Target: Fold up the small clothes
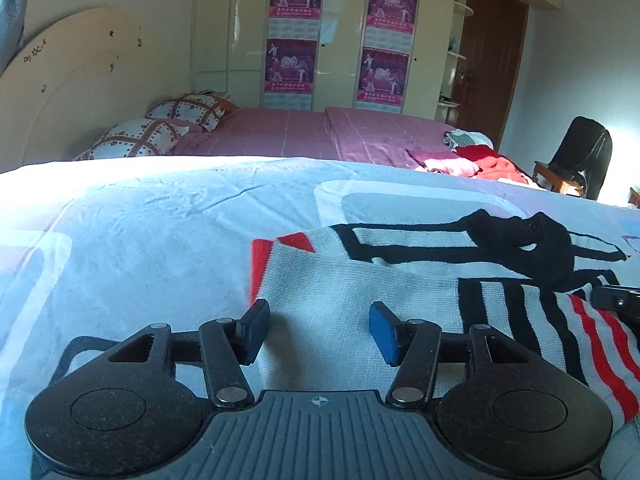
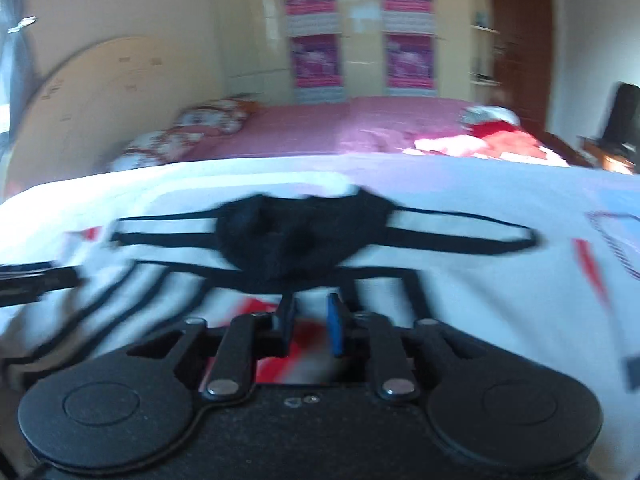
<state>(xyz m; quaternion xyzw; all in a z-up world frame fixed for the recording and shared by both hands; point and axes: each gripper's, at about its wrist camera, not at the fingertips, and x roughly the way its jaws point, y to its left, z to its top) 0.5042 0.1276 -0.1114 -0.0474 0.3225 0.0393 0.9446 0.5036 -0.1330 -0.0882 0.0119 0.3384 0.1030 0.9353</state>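
A white knit sweater (image 1: 360, 276) with black and red stripes lies spread on the pale blue and white bed cover (image 1: 140, 220). Its black collar (image 1: 532, 240) is bunched at the far side. My left gripper (image 1: 318, 328) hovers just over the sweater's near left part, open, with nothing pinched between its pads. In the blurred right wrist view my right gripper (image 2: 312, 320) sits low on the sweater (image 2: 460, 300) just in front of the black collar (image 2: 296, 240). Its jaws stand close together with red and white cloth filling the narrow gap. Its tip shows at the right edge (image 1: 618, 304) of the left wrist view.
Behind the near bed lies a pink bed (image 1: 320, 132) with two patterned pillows (image 1: 160, 128) and a pile of red and pink clothes (image 1: 472, 162). A chair draped in a black jacket (image 1: 580, 160) stands at the right. A cream wardrobe with posters (image 1: 332, 36) fills the back wall.
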